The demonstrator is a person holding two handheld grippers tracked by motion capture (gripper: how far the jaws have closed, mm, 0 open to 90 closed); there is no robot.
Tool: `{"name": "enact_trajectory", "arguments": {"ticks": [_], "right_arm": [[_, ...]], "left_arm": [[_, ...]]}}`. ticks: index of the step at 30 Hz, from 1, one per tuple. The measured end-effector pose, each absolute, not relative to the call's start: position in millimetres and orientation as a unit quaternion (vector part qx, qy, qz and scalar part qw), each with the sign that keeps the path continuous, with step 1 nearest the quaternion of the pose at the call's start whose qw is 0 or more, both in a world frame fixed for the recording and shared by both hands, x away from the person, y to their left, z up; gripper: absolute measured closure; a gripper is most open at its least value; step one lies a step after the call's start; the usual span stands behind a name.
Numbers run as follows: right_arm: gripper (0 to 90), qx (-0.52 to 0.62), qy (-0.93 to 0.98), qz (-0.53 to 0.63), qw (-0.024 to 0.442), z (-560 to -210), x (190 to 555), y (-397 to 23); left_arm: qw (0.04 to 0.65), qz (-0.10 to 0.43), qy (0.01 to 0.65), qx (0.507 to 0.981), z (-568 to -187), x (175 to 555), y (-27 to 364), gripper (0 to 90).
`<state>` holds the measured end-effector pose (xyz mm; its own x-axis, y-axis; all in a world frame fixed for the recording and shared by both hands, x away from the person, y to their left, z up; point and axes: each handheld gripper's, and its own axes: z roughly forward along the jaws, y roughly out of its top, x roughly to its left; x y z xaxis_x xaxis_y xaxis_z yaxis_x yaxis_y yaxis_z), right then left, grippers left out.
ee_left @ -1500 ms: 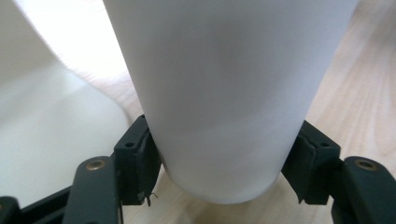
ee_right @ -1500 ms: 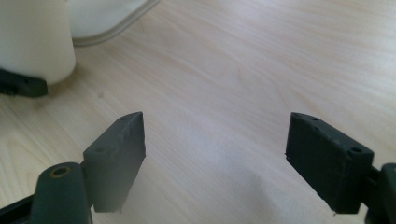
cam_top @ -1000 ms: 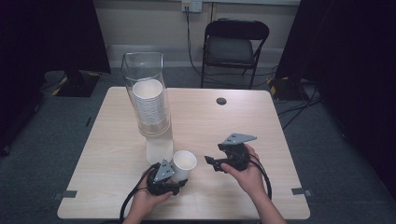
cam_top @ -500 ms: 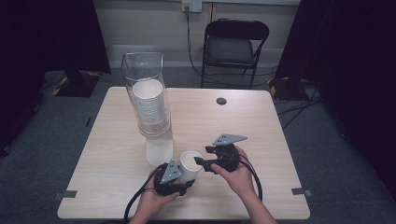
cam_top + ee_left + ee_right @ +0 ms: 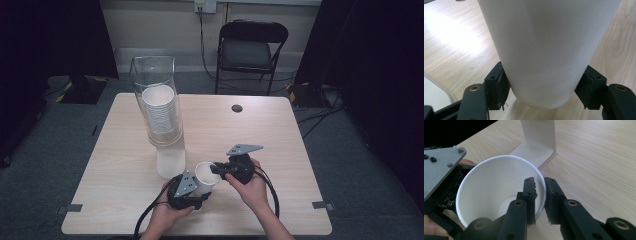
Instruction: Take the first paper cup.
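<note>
Leftward since earlier, right gripper (image 5: 218, 170) jaws just closed on paper cup (image 5: 205, 176) rim; left gripper (image 5: 192, 189) jaws pinch its base.

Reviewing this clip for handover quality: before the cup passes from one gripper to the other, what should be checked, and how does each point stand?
1. Left gripper clamped on the paper cup near its base: ok; pads press both sides.
2. Right gripper pinching the cup's rim, one jaw inside, one outside: ok; its jaws have just been closing.
3. Cup empty: ok.
4. Cup clear of the cup dispenser: ok.
5. Cup wall undented at the rim: cannot tell.
6. Table free beside the cup for setting down: ok.
</note>
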<state>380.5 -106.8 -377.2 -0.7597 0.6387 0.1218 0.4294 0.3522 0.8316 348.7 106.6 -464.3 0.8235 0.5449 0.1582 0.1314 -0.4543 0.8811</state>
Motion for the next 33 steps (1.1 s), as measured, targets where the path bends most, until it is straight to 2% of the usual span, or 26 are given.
{"name": "enact_trajectory", "arguments": {"ticks": [7,10,16,26,33], "right_arm": [[84.2,0.351,0.801,0.474,0.106,-377,384,-111],[84.3,0.359,0.795,0.478,0.103,-375,387,-115],[85.1,0.394,0.773,0.487,0.101,-372,399,-140],[83.5,0.440,0.756,0.462,0.145,-374,416,-169],[77.3,0.451,0.758,0.443,0.159,-381,419,-173]], "left_arm": [[0.478,0.230,0.212,0.821,-464,349,106,33.8],[0.468,0.234,0.214,0.825,-465,349,107,25.3],[0.454,0.239,0.226,0.828,-466,350,113,23.1],[0.437,0.220,0.252,0.835,-466,353,125,22.2],[0.437,0.213,0.274,0.830,-463,355,137,19.7]]}}
